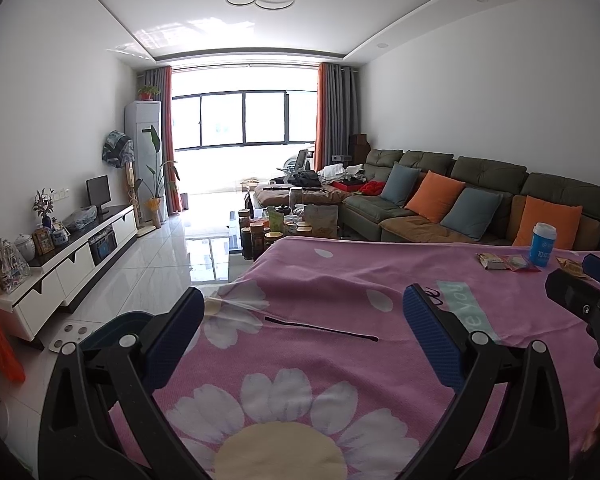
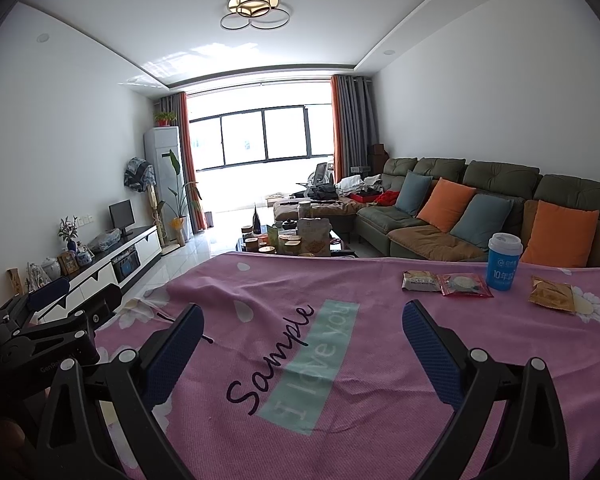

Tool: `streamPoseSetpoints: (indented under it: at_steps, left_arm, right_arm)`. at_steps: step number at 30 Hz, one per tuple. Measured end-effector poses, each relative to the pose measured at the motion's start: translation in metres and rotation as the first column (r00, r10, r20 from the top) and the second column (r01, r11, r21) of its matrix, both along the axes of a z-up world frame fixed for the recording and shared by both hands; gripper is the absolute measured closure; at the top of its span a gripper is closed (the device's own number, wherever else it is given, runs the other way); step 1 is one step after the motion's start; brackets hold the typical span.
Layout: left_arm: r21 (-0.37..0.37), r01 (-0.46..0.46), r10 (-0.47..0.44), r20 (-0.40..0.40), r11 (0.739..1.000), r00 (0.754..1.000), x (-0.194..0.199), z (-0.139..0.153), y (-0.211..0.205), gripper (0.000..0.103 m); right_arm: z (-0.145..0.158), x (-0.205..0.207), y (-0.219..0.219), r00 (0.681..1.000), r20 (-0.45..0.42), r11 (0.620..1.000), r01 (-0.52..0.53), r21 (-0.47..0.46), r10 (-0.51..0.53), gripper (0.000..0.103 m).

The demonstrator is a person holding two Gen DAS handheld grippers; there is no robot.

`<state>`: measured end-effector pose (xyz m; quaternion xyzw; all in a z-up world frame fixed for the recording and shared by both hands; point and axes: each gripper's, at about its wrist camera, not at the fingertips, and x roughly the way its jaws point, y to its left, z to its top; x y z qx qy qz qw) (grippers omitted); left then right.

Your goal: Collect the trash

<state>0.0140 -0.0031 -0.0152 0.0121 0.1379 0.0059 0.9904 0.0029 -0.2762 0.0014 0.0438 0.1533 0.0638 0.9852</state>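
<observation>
Wrappers (image 2: 446, 282) lie far ahead, right of open right tool (image 2: 302, 322).

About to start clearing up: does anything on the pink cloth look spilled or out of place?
Nothing spilled. Three snack wrappers lie loose on the pink flowered cloth around an upright blue paper cup.

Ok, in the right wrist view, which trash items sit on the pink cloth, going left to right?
Tan wrapper → red wrapper → blue cup → gold wrapper.
</observation>
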Motion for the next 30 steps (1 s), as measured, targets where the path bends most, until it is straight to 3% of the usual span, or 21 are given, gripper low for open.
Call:
streamPoseSetpoints:
  at_steps: [30]
  left_arm:
    - [0.003, -0.007, 0.007, -0.005, 1.000, 1.000, 0.0010, -0.0037, 0.0015, 0.005]
  right_arm:
    - [-0.0008, 0.0002, 0.0014, 1.000, -0.002, 1.000, -0.002, 0.002, 0.002, 0.007]
